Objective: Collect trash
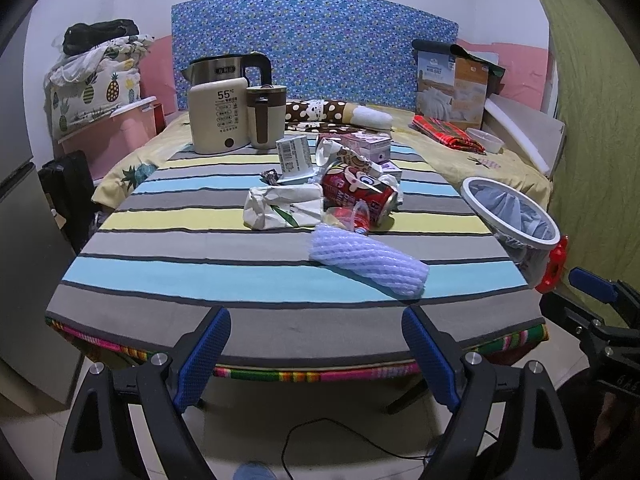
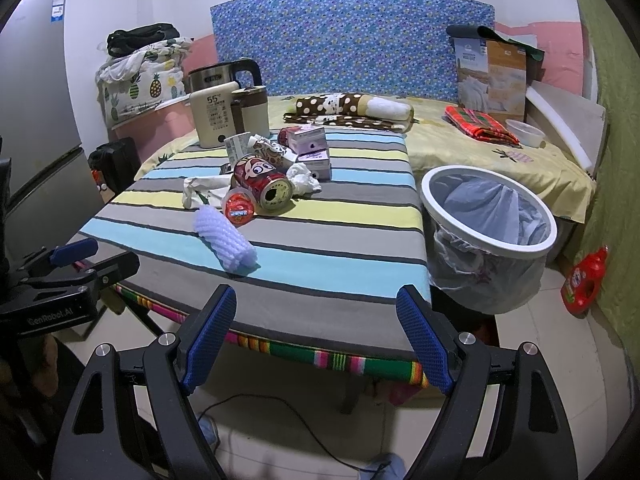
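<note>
A pile of trash lies mid-table on the striped cloth (image 1: 160, 276): a red can (image 1: 356, 194) (image 2: 262, 184) on its side, a white foam fruit net (image 1: 368, 260) (image 2: 226, 240) nearest me, a crumpled tissue pack (image 1: 280, 206), a small red jelly cup (image 2: 239, 208), a paper cup (image 1: 294, 156) and purple cartons (image 2: 310, 146). A white bin (image 2: 488, 236) (image 1: 512, 216) with a plastic liner stands right of the table. My left gripper (image 1: 316, 354) and right gripper (image 2: 316, 334) are both open and empty, held before the table's near edge.
A kettle base marked 55 (image 1: 218, 120) and a beige mug (image 1: 266, 116) stand at the table's back left. A bed with pillows and boxes lies behind. A red detergent bottle (image 2: 584, 280) stands on the floor at right. A fridge (image 2: 36, 120) is at left.
</note>
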Tool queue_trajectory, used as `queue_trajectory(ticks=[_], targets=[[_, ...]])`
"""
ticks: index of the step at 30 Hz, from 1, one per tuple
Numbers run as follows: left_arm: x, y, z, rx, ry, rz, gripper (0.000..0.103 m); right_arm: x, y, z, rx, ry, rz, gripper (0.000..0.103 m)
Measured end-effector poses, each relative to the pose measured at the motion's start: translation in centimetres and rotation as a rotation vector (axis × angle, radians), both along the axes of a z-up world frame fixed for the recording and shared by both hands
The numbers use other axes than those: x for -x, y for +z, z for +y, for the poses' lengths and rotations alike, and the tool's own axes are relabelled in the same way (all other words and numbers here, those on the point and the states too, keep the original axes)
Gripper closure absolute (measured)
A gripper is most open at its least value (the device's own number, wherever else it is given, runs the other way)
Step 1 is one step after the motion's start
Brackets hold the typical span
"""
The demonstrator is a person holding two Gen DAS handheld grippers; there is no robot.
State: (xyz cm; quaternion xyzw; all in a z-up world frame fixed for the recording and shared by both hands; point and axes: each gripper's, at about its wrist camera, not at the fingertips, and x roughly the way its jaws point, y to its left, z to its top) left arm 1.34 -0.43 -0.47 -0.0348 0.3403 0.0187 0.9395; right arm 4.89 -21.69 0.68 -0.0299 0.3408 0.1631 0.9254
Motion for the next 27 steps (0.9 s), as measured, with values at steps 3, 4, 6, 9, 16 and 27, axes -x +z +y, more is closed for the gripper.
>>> queue_trajectory(ticks=[3,4,6,9,16,27], targets=[[-0.7,0.0,0.6,-0.014,0.007,-0.012,0.015,-0.7,-0.4,0.4,-0.004,0.018,0.01,0.02],[-1.0,0.0,0.9,-0.016,0.011,-0.015,0.015,-0.8,-0.5,0.5,-0.005,0.023,0.011,0.02],[-1.7,-0.1,1.6,-0.014,0.018,-0.008,0.015,-1.7,-0.7,1.1,-0.008,0.04,0.018,0.02],[-2.9,-0.4,2.8,0.006,0.015,0.003,0.015,-2.5,-1.0,2.1,-0.006,0.076,0.014,0.02],[-5.7,-0.4,5.4,-0.008,0.057,-0.001,0.015,-4.4,-1.9,5.1,-0.011,0.18,0.037,0.02],[-11.4,-0.6,9.1,0.058,0.018,-0.001,0.015,-7.3,-4.3,8.5,0.035,0.286,0.122,0.035]])
